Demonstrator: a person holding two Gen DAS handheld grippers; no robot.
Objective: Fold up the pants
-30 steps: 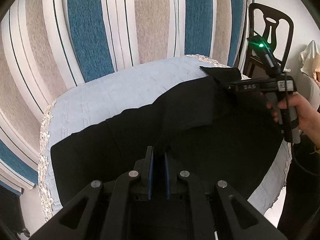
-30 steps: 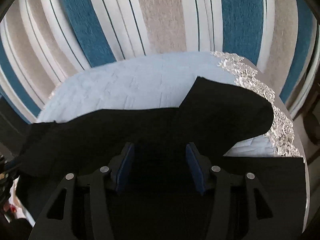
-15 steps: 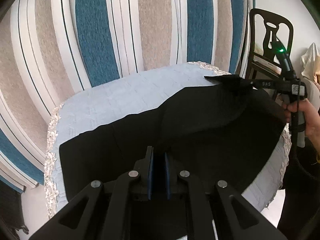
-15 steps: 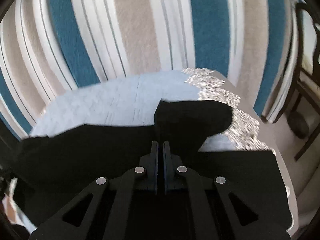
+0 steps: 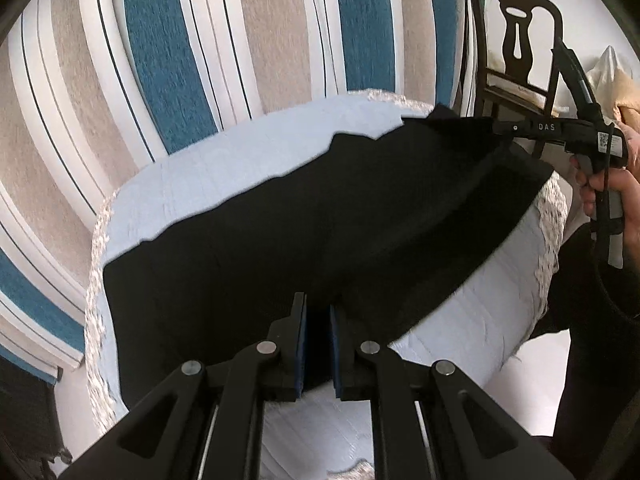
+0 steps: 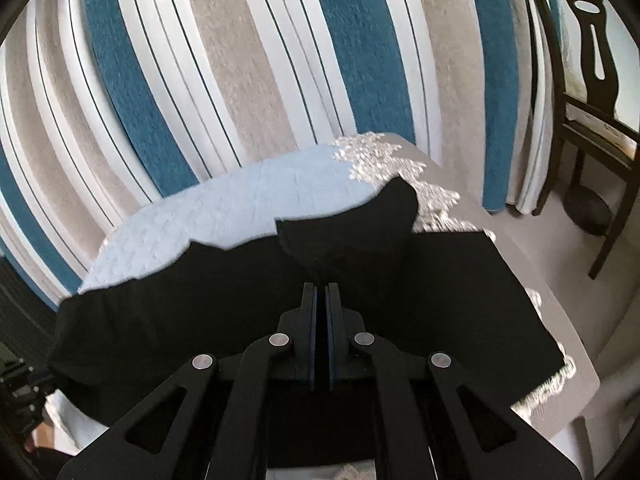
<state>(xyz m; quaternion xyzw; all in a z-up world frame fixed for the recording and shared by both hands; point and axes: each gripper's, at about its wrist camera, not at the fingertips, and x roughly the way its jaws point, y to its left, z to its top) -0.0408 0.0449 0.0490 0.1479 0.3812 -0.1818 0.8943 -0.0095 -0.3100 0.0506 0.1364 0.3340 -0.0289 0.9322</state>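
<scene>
In the left wrist view, the left hand-held gripper [image 5: 318, 312] had its blue-padded jaws nearly together, clamped on the near edge of the black pants [image 5: 320, 224]. The pants lay spread ahead of it across a pale blue quilted cover [image 5: 224, 176] with a lace border [image 5: 94, 280], over the worktop. Far to the right and ahead, the right hand-held gripper [image 5: 486, 128], gripped by a hand [image 5: 624, 192], pinched a corner of the pants, lifted clear of the cover. Beyond it stood a dark wooden chair [image 5: 516, 40]; striped curtains [image 5: 200, 48] in blue, beige and white filled the background.

In the right wrist view, the right hand-held gripper [image 6: 321, 286] had its jaws shut tight on a raised peak of the pants [image 6: 200, 300], which hid the cover just ahead. The remaining fabric spread to both sides below it. The cover [image 6: 240, 204] and its lace edge [image 6: 376, 156] showed farther ahead, the chair [image 6: 596, 80] far right, the curtains [image 6: 240, 60] behind
</scene>
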